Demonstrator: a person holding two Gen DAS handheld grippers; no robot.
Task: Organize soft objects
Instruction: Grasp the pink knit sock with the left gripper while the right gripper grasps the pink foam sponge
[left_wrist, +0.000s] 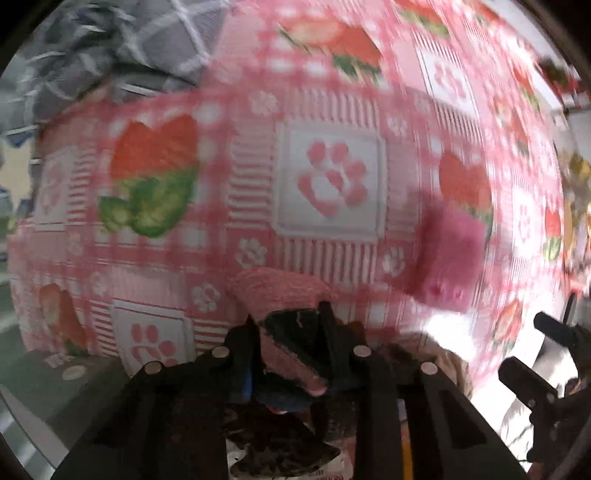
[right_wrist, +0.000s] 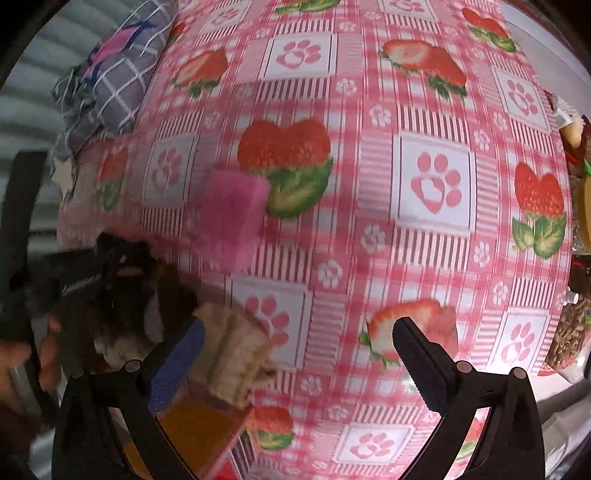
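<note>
One pink ribbed cloth (left_wrist: 291, 291) sat pinched in the left gripper's (left_wrist: 291, 325) closed jaws; the right gripper's (right_wrist: 299, 354) jaws gaped empty.

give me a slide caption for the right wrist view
Open right gripper above strawberry-print tablecloth, pink sponge lying ahead.

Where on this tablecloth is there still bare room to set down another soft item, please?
The widest bare stretch of tablecloth lies right of the pink sponge, reaching the cluttered right edge. Another lies beyond the sponge, right of the grey checked cloth. It is crowded near the left, around the beige folded cloth and orange box.
</note>
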